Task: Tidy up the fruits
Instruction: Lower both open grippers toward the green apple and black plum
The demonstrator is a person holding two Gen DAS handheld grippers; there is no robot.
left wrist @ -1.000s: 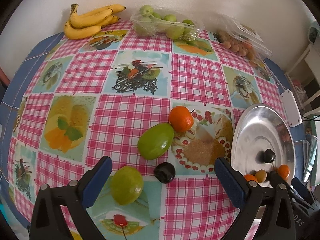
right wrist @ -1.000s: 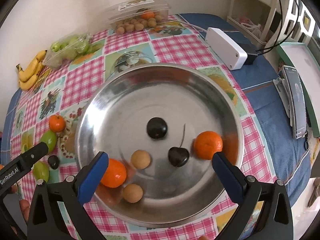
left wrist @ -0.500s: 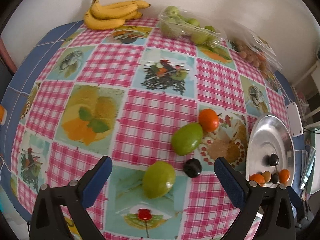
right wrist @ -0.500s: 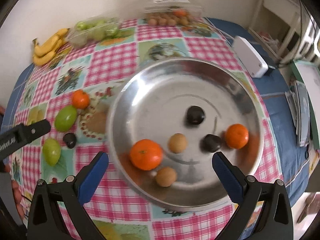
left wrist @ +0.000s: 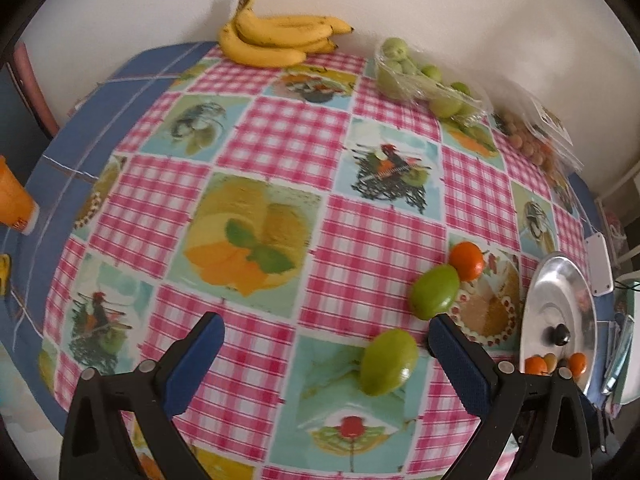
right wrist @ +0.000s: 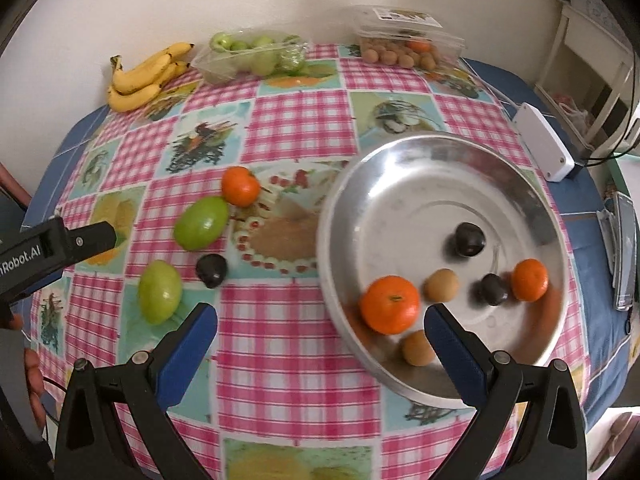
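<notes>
Tangerines (right wrist: pixel 389 304): three. Green fruits (right wrist: pixel 201 223): two. Dark plums (right wrist: pixel 469 239): three. Brown fruits (right wrist: pixel 441 285): two. Plate (right wrist: pixel 420 168): one.

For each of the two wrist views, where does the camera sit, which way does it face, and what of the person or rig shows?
Left wrist: on the left gripper, facing across the checked tablecloth towards the bananas and wall; only its own open fingers show.
Right wrist: on the right gripper, looking down at the steel bowl; its open fingers, the left gripper and fingertips at the left edge show.
Shared: bananas, bowl, the two green fruits and the loose tangerine.
</notes>
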